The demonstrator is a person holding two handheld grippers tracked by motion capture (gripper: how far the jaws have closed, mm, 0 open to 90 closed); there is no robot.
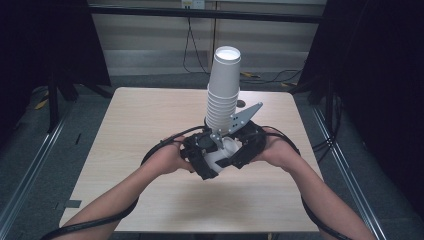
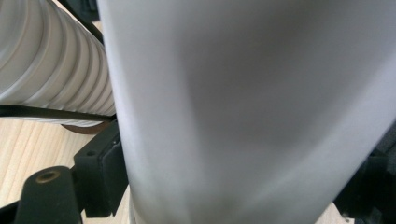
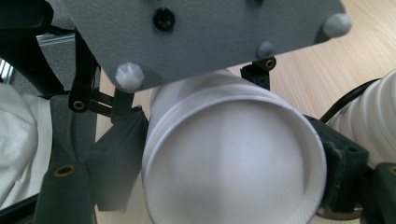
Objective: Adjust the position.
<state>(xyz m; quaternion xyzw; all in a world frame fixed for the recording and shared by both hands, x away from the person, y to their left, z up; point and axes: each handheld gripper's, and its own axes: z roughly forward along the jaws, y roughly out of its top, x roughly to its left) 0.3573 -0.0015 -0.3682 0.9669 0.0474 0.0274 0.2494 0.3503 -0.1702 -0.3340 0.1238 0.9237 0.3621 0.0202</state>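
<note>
Both hands level, left gripper, right gripper meeting at cup

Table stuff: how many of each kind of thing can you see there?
Stack of white paper cups, too tightly nested to count singly: 1
Loose white cup lying between the grippers: 1
Grippers, left gripper and right gripper: 2
Hands, left hand and right hand: 2
Wooden table: 1
Total: 7

High view looks down the table — gripper views press close on a cup.
</note>
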